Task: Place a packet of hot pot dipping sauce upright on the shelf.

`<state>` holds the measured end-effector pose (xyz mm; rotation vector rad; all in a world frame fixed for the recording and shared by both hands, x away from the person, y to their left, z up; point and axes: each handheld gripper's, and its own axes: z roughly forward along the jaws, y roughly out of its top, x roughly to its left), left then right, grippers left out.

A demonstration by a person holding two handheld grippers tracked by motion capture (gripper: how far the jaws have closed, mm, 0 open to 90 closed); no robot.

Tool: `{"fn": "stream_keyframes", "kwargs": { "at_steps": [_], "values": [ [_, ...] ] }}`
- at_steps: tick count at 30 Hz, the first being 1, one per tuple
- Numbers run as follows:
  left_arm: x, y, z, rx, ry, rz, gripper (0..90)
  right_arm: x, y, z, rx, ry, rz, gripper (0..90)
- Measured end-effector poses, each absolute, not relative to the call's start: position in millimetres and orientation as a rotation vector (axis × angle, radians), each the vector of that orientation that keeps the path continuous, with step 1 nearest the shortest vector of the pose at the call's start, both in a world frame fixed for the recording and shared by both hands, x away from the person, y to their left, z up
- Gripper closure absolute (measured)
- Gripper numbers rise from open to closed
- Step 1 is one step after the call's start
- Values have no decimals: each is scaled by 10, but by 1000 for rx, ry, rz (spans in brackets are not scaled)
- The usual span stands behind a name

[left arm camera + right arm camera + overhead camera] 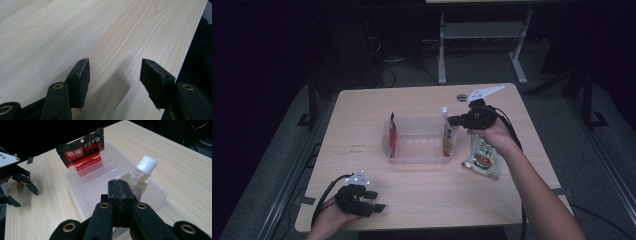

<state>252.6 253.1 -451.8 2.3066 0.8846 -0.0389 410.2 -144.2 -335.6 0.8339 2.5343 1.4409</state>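
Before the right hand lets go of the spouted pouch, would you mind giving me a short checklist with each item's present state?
1. Right gripper shut on spouted pouch: ok.
2. Pouch lower end inside the clear bin: ok.
3. Pouch resting on the bin floor: cannot tell.
4. Red packet stands at the far end, out of the way: ok.
5. Left gripper open, empty, away from the bin: ok.
6. Third pouch lying on the table, outside the bin: not ok.

My tub [419, 157] has open room in its middle, between the red pouch [393, 137] at its left end and the spouted pouch [448, 135] at its right.
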Motion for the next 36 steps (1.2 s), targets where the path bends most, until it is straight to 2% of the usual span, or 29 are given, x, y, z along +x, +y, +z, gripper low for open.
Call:
{"fn": "stream_keyframes", "kwargs": {
  "at_steps": [3,9,13,17,23,27,29,33,36],
  "values": [
    [2526,2533,-4520,2306,880,-45,405,4091,-1452,-3378,841,2523,1493,826],
    [2517,2529,-4513,2305,872,-40,397,3975,-1566,-3298,858,2449,1546,505],
    [2525,2533,-4515,2306,863,-28,395,3825,-1703,-3303,865,2424,1515,416],
    [2510,2516,-4518,2301,861,-25,385,3703,-1805,-3357,861,2418,1451,384],
    [2516,2523,-4518,2308,834,-5,376,3634,-1962,-3547,863,2403,1371,399],
    [2511,2532,-4509,2319,824,-1,374,3678,-2093,-3747,931,2411,1326,513],
    [2506,2535,-4511,2313,826,0,373,3701,-2153,-3829,970,2418,1313,608],
    [2500,2550,-4514,2311,827,3,372,3755,-2256,-3977,1065,2407,1251,692],
    [2502,2564,-4511,2317,814,9,371,3791,-2311,-4088,1090,2421,1219,814]
  ]
}}
